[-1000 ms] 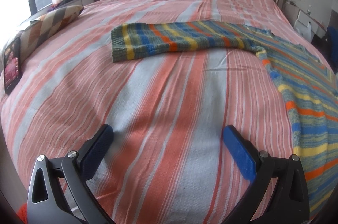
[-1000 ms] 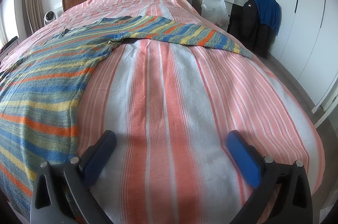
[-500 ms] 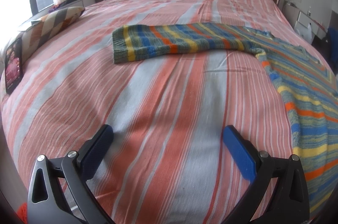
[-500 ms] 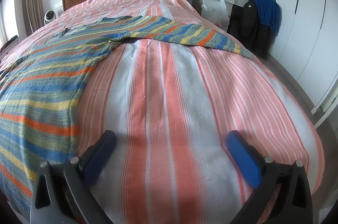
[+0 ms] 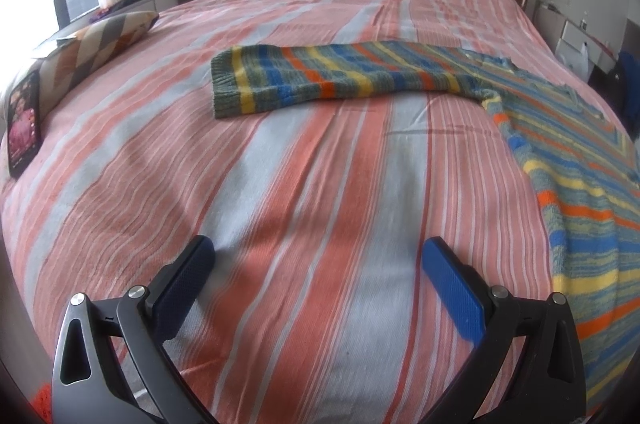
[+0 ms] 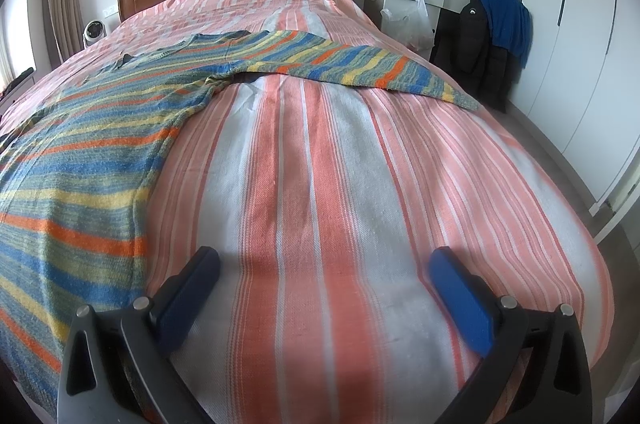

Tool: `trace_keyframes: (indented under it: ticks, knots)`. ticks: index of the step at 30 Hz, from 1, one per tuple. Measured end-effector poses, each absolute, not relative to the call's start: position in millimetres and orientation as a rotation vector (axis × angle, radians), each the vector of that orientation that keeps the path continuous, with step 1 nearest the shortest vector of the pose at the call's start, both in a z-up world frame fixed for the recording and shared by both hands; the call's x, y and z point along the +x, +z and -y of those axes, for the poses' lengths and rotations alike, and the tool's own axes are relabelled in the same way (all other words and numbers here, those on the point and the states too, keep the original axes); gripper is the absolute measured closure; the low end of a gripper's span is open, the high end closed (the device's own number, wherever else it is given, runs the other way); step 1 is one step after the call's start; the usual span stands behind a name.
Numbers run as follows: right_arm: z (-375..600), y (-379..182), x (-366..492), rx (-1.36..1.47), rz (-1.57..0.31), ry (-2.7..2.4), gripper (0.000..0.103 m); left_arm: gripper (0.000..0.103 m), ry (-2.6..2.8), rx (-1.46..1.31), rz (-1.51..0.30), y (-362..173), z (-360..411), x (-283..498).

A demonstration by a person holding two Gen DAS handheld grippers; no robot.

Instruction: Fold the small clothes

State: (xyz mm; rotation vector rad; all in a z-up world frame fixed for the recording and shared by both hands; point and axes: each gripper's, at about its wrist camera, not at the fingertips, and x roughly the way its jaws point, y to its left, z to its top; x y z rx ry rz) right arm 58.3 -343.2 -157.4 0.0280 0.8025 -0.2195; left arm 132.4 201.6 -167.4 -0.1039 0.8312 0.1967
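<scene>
A: Status: striped sweater lies flat on the bed, both sleeves spread out sideways. Left claw spread wide, nothing in it, over bare bedspread near the foot. Right claw the same, well apart from the knit.

B: Risks?

A: Main one: pinching bedspread along with the sweater. The knit lies flush on the cover, so a deep bite likely takes both layers and drags the cover into the fold.

B: Sleeves?

A: Left sleeve is far up the bed, a long reach. The right sleeve's cuff sits near the bed edge; a sloppy pull could slide it off.

B: Anything else?

A: Phone and cushion sit at the left edge of the bed. A wide sweep could knock them. Loose knit may also stretch if gripped by one layer.
</scene>
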Motion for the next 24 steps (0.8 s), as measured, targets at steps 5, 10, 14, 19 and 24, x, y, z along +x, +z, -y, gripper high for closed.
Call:
trace_keyframes:
  ticks: [5, 10, 14, 19, 24]
  knots:
    - [345.8, -150.0, 54.6, 0.043, -0.813, -0.209, 0.000, 0.000, 0.192, -0.103, -0.833, -167.6, -201.8, 132.9]
    - [369.9, -122.3, 52.5, 0.190, -0.835, -0.075, 0.000, 0.000, 0.195, -0.100, -0.831, -167.6, -201.7, 132.8]
    - [426.1, -94.7, 70.8, 0.386, -0.802, -0.021, 0.000, 0.000, 0.195, -0.100, -0.830, -167.4, -201.7, 132.5]
    - [528.5, -102.3, 113.9, 0.831, -0.797, -0.054, 0.002, 0.000, 0.195, -0.099, -0.830, -167.2, -202.3, 132.8]
    - [586.7, -141.0, 143.5, 1.147, -0.797, -0.062, 0.021, 0.000, 0.195, -0.098, -0.830, -167.4, -202.1, 132.6]
